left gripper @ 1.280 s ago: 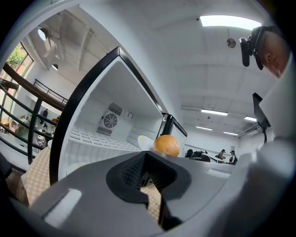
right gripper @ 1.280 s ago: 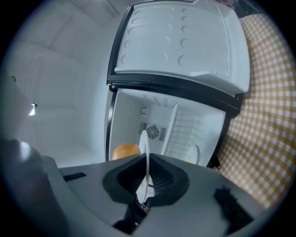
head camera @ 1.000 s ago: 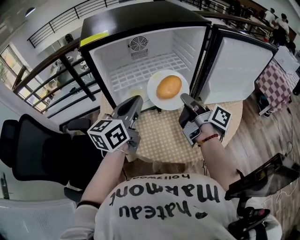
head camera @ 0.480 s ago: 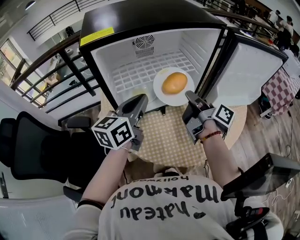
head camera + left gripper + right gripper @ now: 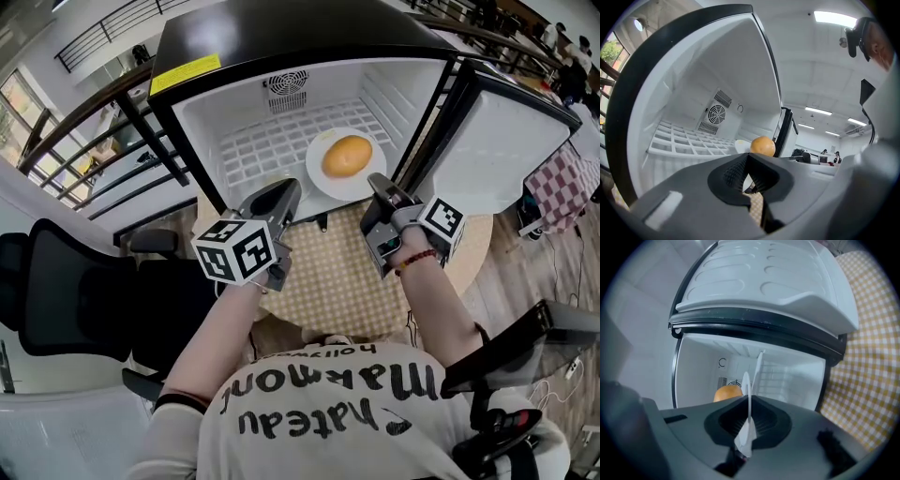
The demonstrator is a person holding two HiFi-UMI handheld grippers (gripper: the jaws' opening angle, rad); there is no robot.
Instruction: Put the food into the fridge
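Note:
A white plate [image 5: 364, 184] carries an orange-brown bun [image 5: 347, 156]. My right gripper [image 5: 376, 182] is shut on the plate's near rim and holds it level over the white wire shelf [image 5: 267, 148] inside the open fridge [image 5: 281, 47]. In the right gripper view the plate rim [image 5: 748, 397] stands edge-on between the jaws of the right gripper [image 5: 749, 404], with the bun [image 5: 725, 393] behind. My left gripper [image 5: 285, 190] hangs shut and empty at the fridge's front edge, left of the plate. The left gripper view has the bun [image 5: 762, 146] just past the left gripper [image 5: 746, 158].
The fridge door [image 5: 497, 141] stands open at the right, close to my right hand. The fridge sits on a round table with a checked cloth [image 5: 328, 272]. A fan grille [image 5: 284, 88] is on the fridge's back wall. A black office chair [image 5: 66, 291] stands at the left.
The plate with the bun has moved forward from the fridge's front edge to above the wire shelf. Both grippers have shifted toward the fridge; the right one stays shut on the plate.

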